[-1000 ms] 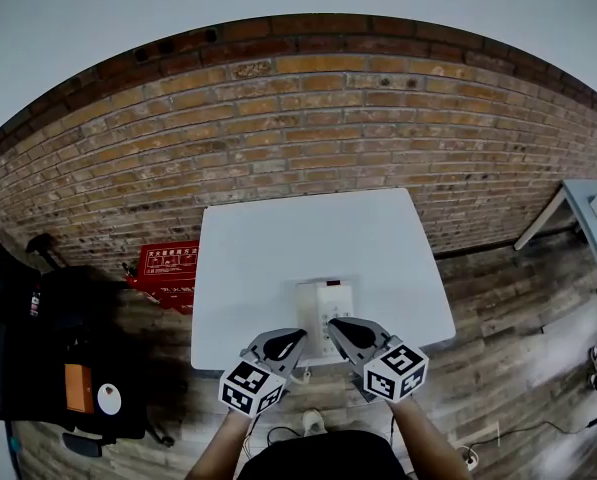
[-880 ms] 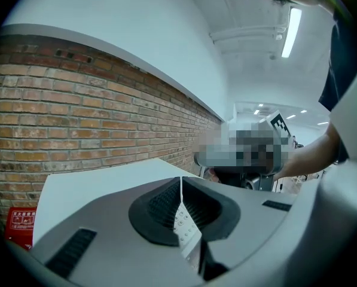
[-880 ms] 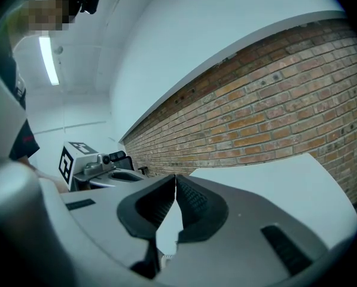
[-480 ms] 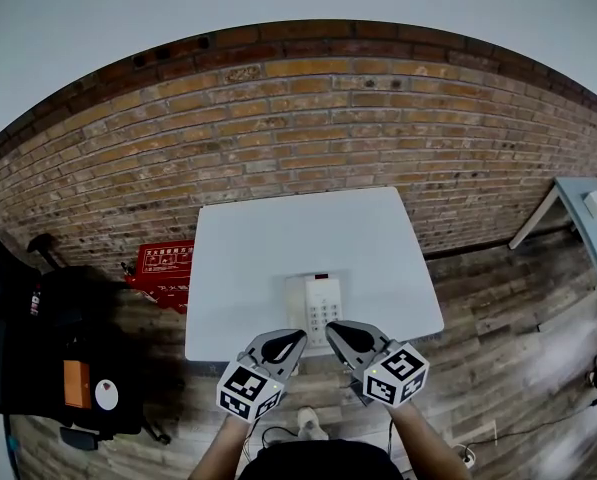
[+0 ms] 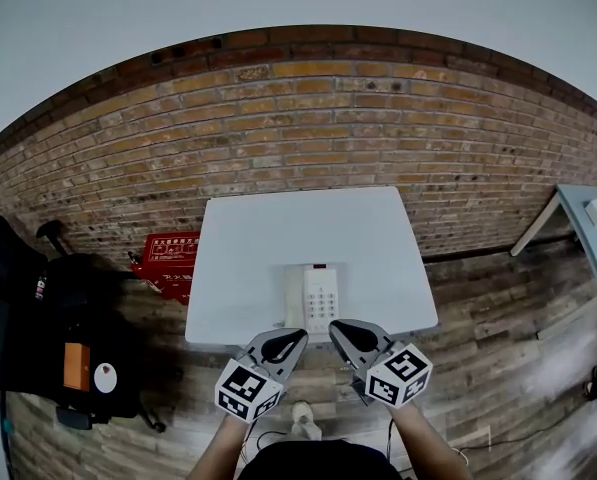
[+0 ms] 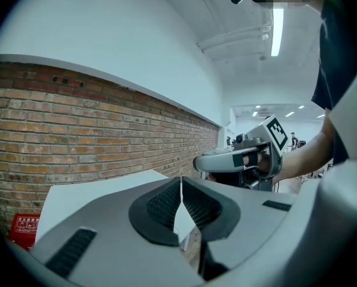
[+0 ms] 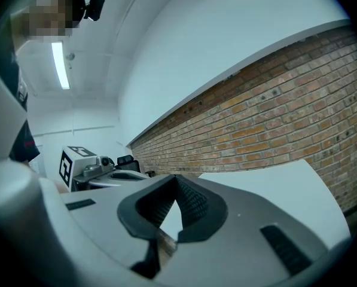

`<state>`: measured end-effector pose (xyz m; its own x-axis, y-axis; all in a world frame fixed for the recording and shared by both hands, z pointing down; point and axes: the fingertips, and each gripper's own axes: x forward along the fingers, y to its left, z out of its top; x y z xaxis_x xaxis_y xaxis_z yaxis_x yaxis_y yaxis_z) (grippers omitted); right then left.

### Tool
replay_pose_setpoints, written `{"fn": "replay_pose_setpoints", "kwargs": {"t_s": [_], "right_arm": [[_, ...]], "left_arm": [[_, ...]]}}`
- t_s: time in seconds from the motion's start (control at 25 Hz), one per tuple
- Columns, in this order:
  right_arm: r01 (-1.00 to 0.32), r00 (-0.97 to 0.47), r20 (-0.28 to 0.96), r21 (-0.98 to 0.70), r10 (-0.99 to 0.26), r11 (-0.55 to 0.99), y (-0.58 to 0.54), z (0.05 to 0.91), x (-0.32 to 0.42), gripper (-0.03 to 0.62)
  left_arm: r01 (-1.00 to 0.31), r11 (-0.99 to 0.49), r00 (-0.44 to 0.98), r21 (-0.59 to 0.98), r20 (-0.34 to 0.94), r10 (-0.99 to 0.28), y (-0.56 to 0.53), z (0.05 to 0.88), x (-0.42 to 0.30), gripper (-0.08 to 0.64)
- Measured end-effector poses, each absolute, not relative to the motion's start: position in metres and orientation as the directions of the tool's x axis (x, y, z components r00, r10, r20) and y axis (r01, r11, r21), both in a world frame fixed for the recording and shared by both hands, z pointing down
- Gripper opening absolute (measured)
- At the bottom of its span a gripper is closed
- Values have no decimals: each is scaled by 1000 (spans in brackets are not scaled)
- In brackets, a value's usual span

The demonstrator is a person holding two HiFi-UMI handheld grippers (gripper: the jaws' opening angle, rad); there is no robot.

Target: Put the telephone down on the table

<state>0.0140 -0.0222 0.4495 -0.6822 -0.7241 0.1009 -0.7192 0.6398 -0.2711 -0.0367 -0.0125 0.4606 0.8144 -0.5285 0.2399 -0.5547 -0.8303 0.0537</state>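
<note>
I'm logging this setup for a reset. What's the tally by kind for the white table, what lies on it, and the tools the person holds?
white table: 1
telephone: 1
grippers: 2, the left gripper and the right gripper, both shut and empty
Total: 4

The table (image 5: 268,238) was smooth and matt; the telephone (image 5: 316,300) on it looked plastic; the wall (image 5: 308,118) behind it was rough brick.

It looks like an office or studio room: bare brick wall (image 5: 308,118), wooden plank floor (image 5: 498,308), one white table (image 5: 258,238), long tube lights (image 6: 278,31) on the ceiling.
</note>
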Motion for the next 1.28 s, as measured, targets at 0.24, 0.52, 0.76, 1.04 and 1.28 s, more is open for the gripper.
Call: {"fn": "replay_pose_setpoints", "kwargs": {"t_s": [0.24,0.52,0.76,1.04,1.28], "right_arm": [[-705,-699,102,-263,-708,658,-1,447,16,14],[-686,-717,87,-263,-692,678,17,438,16,12],[-681,-723,80,-255,-687,687,34,434,20,12],[-677,-726,80,-256,-683,690,50,435,30,12],[-669,-734,74,-251,-676,699,65,434,32,12]], "left_arm": [[-581,-813,796,31,231,-560,5,452,-39,17],[-598,-801,783,19,224,-580,24,447,-35,17],[-615,-789,771,5,213,-600,36,444,-32,17],[-643,-766,750,3,202,-630,51,442,-28,17],[-651,-759,743,0,202,-638,67,442,-24,17]]}}
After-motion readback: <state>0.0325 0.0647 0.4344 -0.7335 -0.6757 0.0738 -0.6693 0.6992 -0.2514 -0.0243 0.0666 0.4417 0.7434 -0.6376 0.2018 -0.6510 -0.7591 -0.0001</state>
